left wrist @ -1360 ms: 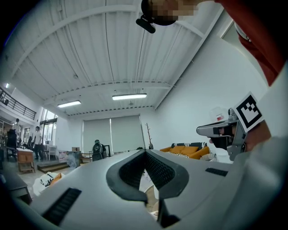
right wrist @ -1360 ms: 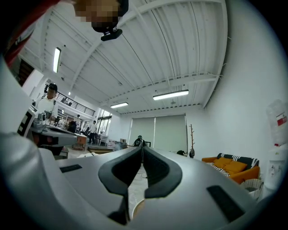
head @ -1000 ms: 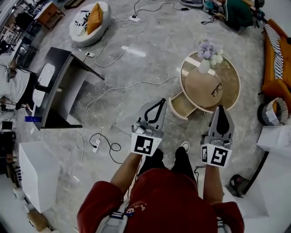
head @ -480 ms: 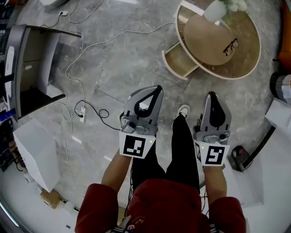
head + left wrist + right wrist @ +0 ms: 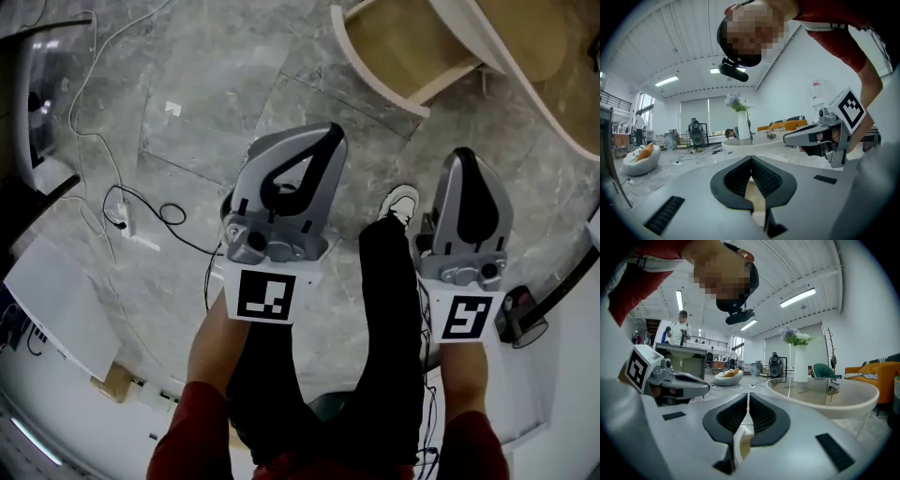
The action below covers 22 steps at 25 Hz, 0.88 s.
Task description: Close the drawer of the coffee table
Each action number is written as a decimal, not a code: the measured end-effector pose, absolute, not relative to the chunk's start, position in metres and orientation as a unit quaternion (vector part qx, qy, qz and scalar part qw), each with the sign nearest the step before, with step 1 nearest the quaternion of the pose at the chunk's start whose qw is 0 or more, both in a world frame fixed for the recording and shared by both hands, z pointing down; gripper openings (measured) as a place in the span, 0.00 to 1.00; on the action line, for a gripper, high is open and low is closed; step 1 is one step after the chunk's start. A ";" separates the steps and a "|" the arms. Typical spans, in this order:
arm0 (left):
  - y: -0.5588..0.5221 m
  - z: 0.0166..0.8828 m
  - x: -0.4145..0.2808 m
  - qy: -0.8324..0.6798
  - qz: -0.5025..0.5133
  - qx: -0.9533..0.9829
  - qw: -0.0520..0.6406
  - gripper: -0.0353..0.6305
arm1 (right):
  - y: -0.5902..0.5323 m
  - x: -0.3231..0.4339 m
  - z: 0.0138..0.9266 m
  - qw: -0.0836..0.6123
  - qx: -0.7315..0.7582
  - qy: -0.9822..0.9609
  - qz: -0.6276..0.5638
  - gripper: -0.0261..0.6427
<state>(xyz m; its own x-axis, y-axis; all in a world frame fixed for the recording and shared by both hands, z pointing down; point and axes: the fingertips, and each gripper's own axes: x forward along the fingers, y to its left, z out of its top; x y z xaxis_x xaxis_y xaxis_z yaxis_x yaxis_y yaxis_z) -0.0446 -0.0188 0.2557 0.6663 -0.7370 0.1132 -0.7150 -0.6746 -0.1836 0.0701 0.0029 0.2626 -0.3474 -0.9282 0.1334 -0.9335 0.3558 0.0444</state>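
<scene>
Head view: drawer (image 5: 403,42) beyond left fingers (image 5: 323,150), right fingers (image 5: 453,183); apart.

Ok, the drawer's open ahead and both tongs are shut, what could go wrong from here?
1. The drawer juts out slantwise; a push from the shut tip of the left tongs or right tongs alone could skew and jam it.
2. A hard shove may rock the coffee table and tip the tall vase on it.
3. The corded power strip lies near the feet: a possible trip hazard.
</scene>
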 end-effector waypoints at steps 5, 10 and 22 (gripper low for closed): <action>-0.019 0.363 -0.039 0.392 -0.100 -0.911 0.083 0.07 | 0.001 0.071 0.348 0.061 0.565 -0.823 0.002 0.08; -0.027 0.448 -0.041 0.406 -0.077 -0.908 0.075 0.07 | 0.004 0.079 0.418 0.051 0.566 -0.822 -0.019 0.08; -0.036 0.551 -0.040 0.405 -0.046 -0.913 0.022 0.07 | 0.000 0.099 0.484 0.003 0.585 -0.811 -0.029 0.08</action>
<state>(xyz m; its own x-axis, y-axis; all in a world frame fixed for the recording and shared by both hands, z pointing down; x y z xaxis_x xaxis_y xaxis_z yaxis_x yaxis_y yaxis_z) -0.0396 -0.0358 0.5510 0.6684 -0.7408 0.0667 -0.7368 -0.6718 -0.0768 0.0985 0.0005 0.4845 -0.3166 -0.9481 -0.0293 -0.9478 0.3150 0.0494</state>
